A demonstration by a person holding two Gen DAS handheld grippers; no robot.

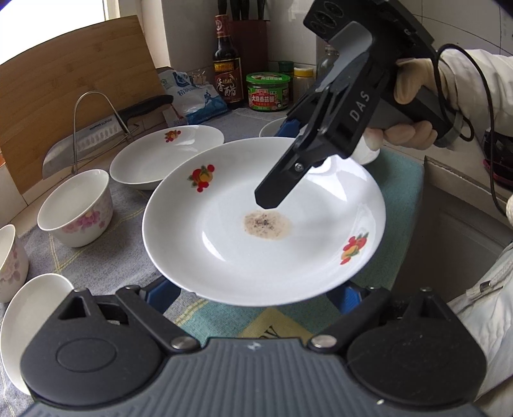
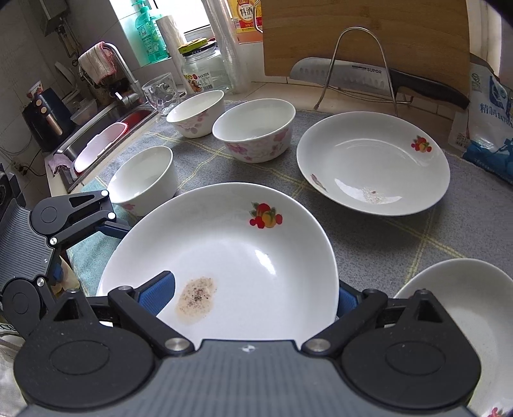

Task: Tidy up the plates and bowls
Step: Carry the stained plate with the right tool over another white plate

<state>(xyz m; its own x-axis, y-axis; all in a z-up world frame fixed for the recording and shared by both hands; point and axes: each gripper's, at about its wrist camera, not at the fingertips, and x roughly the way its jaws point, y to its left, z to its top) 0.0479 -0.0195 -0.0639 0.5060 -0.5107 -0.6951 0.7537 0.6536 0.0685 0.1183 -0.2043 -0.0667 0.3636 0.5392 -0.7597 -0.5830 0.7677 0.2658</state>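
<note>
Soft daylight fills both views, coming from a window (image 2: 192, 19) blown out to white beyond the far edge of the desk, and again as a white patch (image 1: 93, 9) in the left wrist view's top left corner. Shadows are faint and diffuse. Pale glare patches sit on the glazed white plate (image 2: 266, 259) and on the second plate (image 2: 349, 189) nearer the far edge. Focus is fairly sharp at centre, softer towards the borders. Fisheye distortion bends the cutting board (image 1: 73, 83) and the walls, and the frame corners darken to black vignetting.
</note>
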